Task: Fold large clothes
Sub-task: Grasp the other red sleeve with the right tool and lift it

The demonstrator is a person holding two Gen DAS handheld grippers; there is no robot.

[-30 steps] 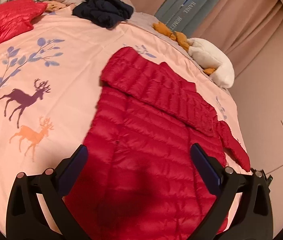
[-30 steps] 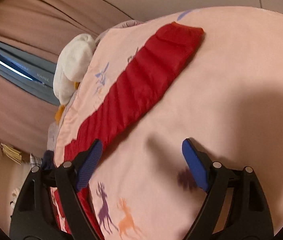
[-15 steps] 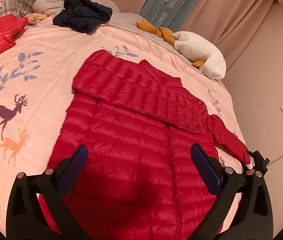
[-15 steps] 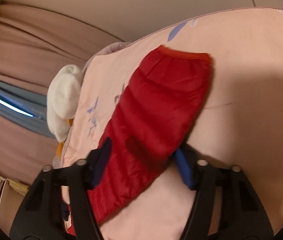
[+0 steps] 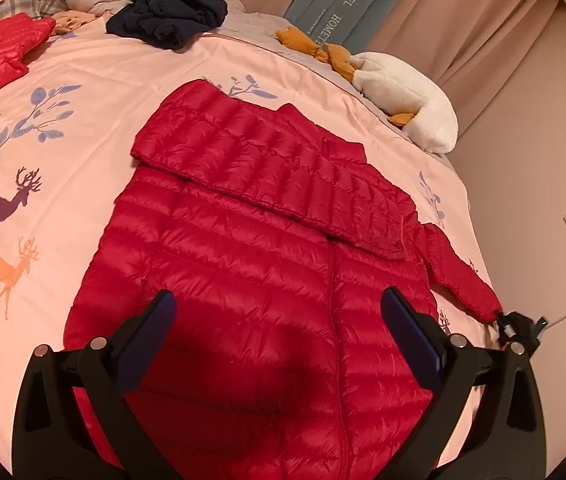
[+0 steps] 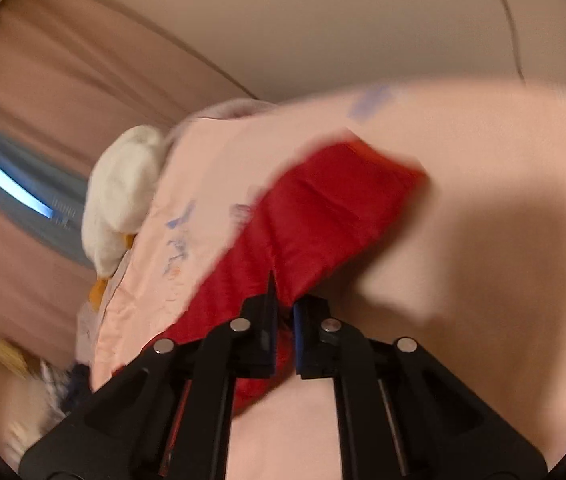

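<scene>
Around the quilted red down jacket (image 5: 267,264), bare pink printed bedspread (image 5: 83,128) lies open from 9 to 11 o'clock. At 12 o'clock a crumpled navy garment (image 5: 167,20) blocks the far edge, and at 1 o'clock a white plush goose with orange feet (image 5: 403,96) crowds the bed's corner. At 3 o'clock the beige wall (image 5: 543,152) stands close, leaving only a narrow strip of bedspread beside the jacket's sleeve.

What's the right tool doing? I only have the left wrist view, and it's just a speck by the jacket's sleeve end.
Observer: The right tool is shut on the red sleeve, pinching a crease into it.
Operator: Is it gripping the cuff itself?
Observer: No, the cuff shows beyond the tips, against the pink bed cover.
Operator: Is that view sharp?
Observer: No, it's motion-blurred.
</scene>
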